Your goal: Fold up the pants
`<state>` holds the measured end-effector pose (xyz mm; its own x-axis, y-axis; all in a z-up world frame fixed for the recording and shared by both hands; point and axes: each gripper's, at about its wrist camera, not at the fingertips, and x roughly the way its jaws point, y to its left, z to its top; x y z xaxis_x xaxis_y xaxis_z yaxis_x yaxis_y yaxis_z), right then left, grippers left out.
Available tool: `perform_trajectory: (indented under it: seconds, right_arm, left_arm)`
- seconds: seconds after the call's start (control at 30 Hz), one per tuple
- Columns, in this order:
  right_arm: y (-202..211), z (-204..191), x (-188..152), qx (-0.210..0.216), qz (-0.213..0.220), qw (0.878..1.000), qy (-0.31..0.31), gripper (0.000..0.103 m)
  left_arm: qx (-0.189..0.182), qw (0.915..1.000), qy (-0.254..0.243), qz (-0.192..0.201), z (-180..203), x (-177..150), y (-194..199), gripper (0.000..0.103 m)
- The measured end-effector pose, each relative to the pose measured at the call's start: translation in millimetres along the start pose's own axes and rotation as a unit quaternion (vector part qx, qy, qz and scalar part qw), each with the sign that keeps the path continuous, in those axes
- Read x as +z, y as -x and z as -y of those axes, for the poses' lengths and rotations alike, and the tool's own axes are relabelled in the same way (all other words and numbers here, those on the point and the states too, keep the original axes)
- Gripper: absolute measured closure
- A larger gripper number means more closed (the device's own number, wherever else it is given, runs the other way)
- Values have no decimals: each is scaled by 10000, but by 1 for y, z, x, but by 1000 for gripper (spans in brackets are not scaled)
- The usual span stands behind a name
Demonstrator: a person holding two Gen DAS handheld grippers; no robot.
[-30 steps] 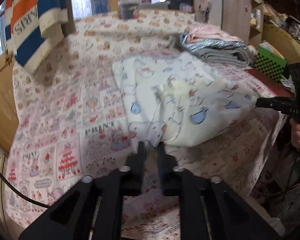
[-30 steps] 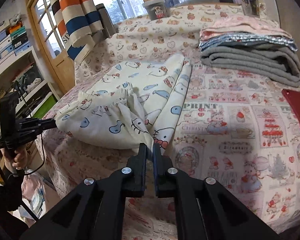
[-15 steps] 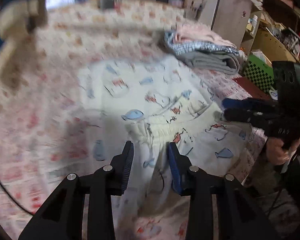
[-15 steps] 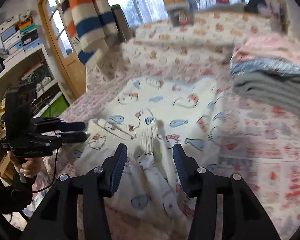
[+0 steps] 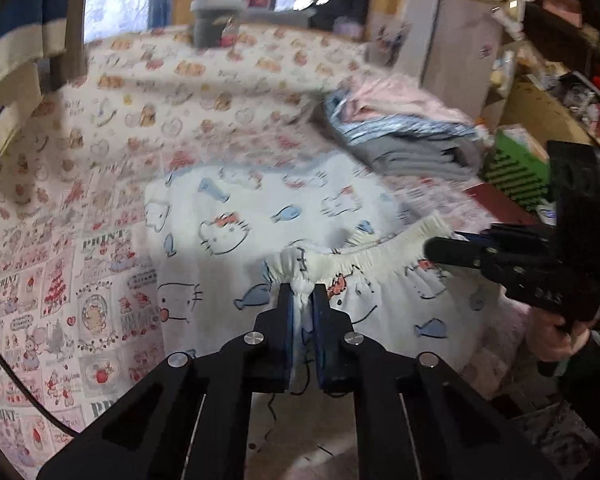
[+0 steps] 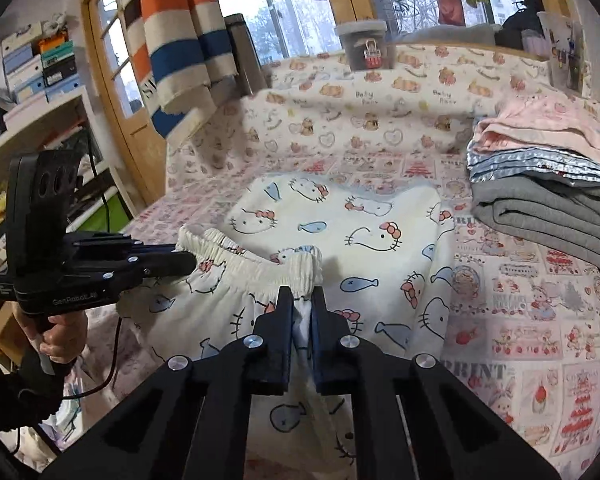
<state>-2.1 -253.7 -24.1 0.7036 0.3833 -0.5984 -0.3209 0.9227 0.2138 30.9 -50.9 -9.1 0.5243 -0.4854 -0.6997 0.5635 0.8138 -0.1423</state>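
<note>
Left wrist view: your left gripper [image 5: 303,295] has just clamped the pants [image 5: 260,216] at the waistband, lower centre; legs stretch toward upper frame.

Right wrist view: your right gripper [image 6: 302,298] likewise pinches the waistband, legs running away upward across the bed [image 6: 520,320].

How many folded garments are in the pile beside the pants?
3 show: a pink one on top, a silvery-blue one under it, a grey one at the bottom. More may be hidden between layers.
</note>
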Motion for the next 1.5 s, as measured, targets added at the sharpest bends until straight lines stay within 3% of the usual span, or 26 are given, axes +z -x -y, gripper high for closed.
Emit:
perform_trajectory:
  seconds: [0.1, 0.2, 0.3, 0.43, 0.47, 0.53, 0.63, 0.77, 0.83, 0.97, 1.2, 1.33, 1.5]
  right_arm:
    - [-20, 4, -2, -136, -343, 9993, -46, 95]
    - [-35, 13, -8, -213, -621, 9977, -192, 95]
    - [-35, 25, -8, -100, -735, 9961, -478, 90]
    - [-19, 44, 0, 31, -588, 9942, -902, 59]
    - [-13, 48, 5, -82, -447, 9949, -895, 47]
    - [1, 56, 16, -550, -85, 9953, -796, 43]
    - [9, 75, 34, -723, 114, 9935, -873, 43]
    - [-2, 105, 54, -813, 43, 9895, -1193, 43]
    - [-16, 121, 62, -883, -112, 9870, -1339, 43]
    - [-52, 141, 71, -571, -515, 9843, -1588, 43]
    - [-99, 140, 78, -551, -953, 9832, -1454, 43]
    - [-113, 132, 81, -606, -1043, 9859, -1156, 72]
    - [-120, 134, 82, -410, -1063, 9847, -1318, 91]
  left_arm:
    - [140, 9995, 58, -281, -7, -3, -22, 93]
    - [192, 9994, -42, -274, -8, -8, -24, 87]
    - [-6, 9999, -85, -133, -11, -8, -10, 72]
    - [218, 9995, -50, 230, -27, 3, 17, 56]
    - [306, 9992, 1, 265, -32, 8, 20, 50]
    - [514, 9982, 117, 281, -44, 18, 23, 47]
    - [835, 9962, 128, 196, -58, 35, 11, 46]
    - [1114, 9934, 259, 96, -77, 53, -13, 46]
    - [1138, 9931, 271, 48, -83, 61, -24, 46]
    - [1136, 9921, 483, -228, -100, 75, -47, 46]
    - [1052, 9899, 676, -662, -118, 80, -85, 46]
    - [1136, 9897, 532, -684, -112, 80, -94, 46]
    - [1069, 9896, 558, -783, -116, 84, -102, 46]
